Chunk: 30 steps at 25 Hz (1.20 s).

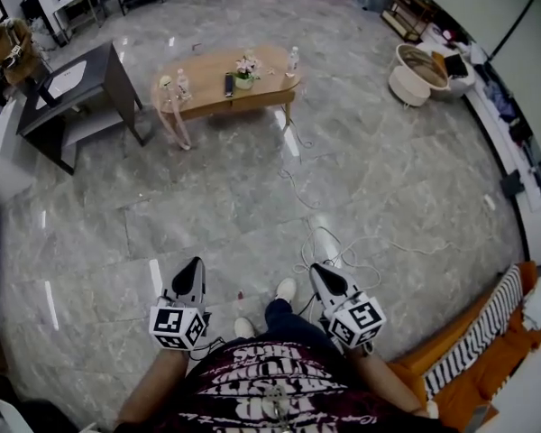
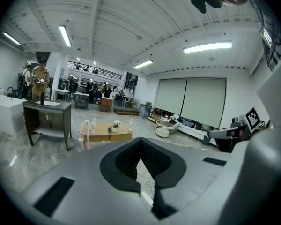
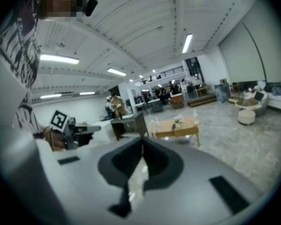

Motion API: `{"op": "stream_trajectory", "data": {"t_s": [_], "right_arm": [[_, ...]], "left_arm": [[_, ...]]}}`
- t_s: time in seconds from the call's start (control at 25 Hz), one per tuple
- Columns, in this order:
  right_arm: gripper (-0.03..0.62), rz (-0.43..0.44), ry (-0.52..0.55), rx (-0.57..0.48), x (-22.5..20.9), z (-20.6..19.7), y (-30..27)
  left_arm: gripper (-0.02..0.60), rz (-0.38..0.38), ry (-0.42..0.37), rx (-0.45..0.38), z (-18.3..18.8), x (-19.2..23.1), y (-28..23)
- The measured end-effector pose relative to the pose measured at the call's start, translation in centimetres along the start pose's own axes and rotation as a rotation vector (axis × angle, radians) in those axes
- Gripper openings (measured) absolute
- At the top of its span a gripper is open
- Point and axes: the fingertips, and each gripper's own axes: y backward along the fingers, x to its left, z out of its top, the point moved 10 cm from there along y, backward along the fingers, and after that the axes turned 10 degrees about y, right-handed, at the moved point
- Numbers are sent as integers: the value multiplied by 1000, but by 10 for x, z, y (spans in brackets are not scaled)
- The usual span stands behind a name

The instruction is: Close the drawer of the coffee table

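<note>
Oval pale-wood coffee table (image 1: 218,87) bore bottles (image 1: 293,60) and flowers (image 1: 245,69), left gripper (image 1: 196,264) and right gripper (image 1: 316,270) were well apart from it, jaws closed, empty.

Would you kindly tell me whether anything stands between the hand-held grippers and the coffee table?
Nothing solid does. Between the left hand-held gripper, the right hand-held gripper and the coffee table lies open floor, crossed only by loose cables. The dark desk stands off to the table's left in the head view, clear of the path.
</note>
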Motion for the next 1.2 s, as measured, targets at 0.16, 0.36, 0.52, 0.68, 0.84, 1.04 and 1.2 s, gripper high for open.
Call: {"op": "stream_trajectory", "data": {"t_s": [0.16, 0.36, 0.52, 0.68, 0.84, 1.04, 1.2], "right_arm": [[35, 7, -4, -21, -32, 8, -15], [35, 8, -31, -52, -77, 22, -28], [35, 40, -37, -71, -106, 32, -38], [35, 79, -32, -97, -141, 45, -52], [35, 112, 16, -76, -164, 55, -67], [35, 180, 29, -42, -164, 52, -90], [35, 200, 37, -11, -168, 48, -104]], "left_arm": [[21, -18, -15, 11, 7, -12, -35], [21, -12, -34, -7, 33, -28, -74], [21, 22, -42, -18, 47, -39, -94], [21, 66, -38, -42, 56, -49, -110], [21, 103, -33, -74, 61, -61, -119], [21, 156, -28, -70, 63, -54, -122], [21, 165, -10, -46, 59, -48, -139]]}}
